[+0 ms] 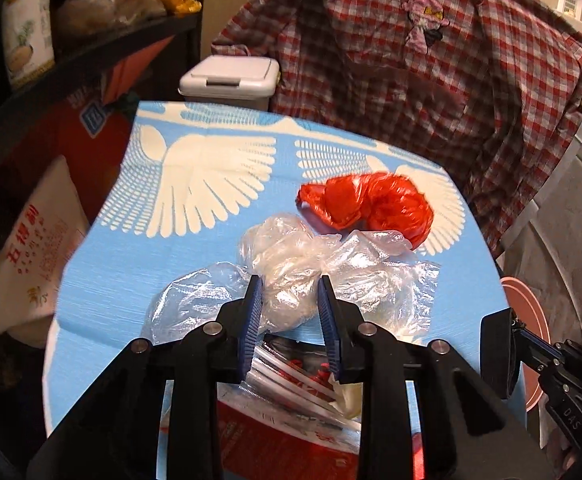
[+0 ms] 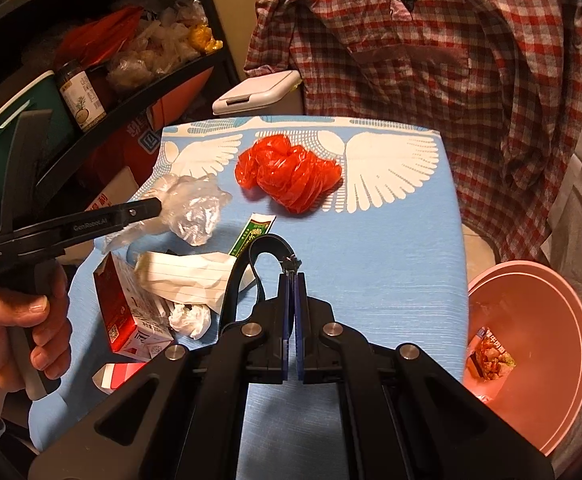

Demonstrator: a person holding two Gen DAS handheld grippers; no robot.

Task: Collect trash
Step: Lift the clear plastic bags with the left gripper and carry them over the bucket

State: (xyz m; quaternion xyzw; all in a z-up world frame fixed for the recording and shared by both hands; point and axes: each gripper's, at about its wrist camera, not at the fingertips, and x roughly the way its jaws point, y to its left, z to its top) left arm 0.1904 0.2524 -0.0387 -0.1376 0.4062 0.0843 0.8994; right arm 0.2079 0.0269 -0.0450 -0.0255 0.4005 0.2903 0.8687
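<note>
The left claw (image 1: 289,280) stands partly open, its blue ribbed pads either side of a crumpled clear plastic bag (image 1: 291,272) on the blue tabletop with white wing print (image 1: 139,280). Whether the pads already press the film cannot be told; in the right wrist view its tip seems to touch the bag. The bag lies directly ahead of and between the fingers, its bulk spreading rightward, so the left hand (image 2: 15,328) is much the nearer one.

The right claw (image 2: 294,276) is shut on a black looped strap (image 2: 269,246), which arches up from its tips.

Just beyond the clear bag lies a scrunched red plastic bag (image 1: 367,206), close enough to be dragged along. Under and behind the left claw sit a red and white carton (image 2: 121,308), a lined white paper wrapper (image 2: 187,276), a small white tissue ball (image 2: 190,319) and a green sachet (image 2: 251,232). The pink round plastic basin (image 2: 531,340), holding a snack packet, waits off the tabletop's edge to the right claw's right, probably the place for the trash.
</note>
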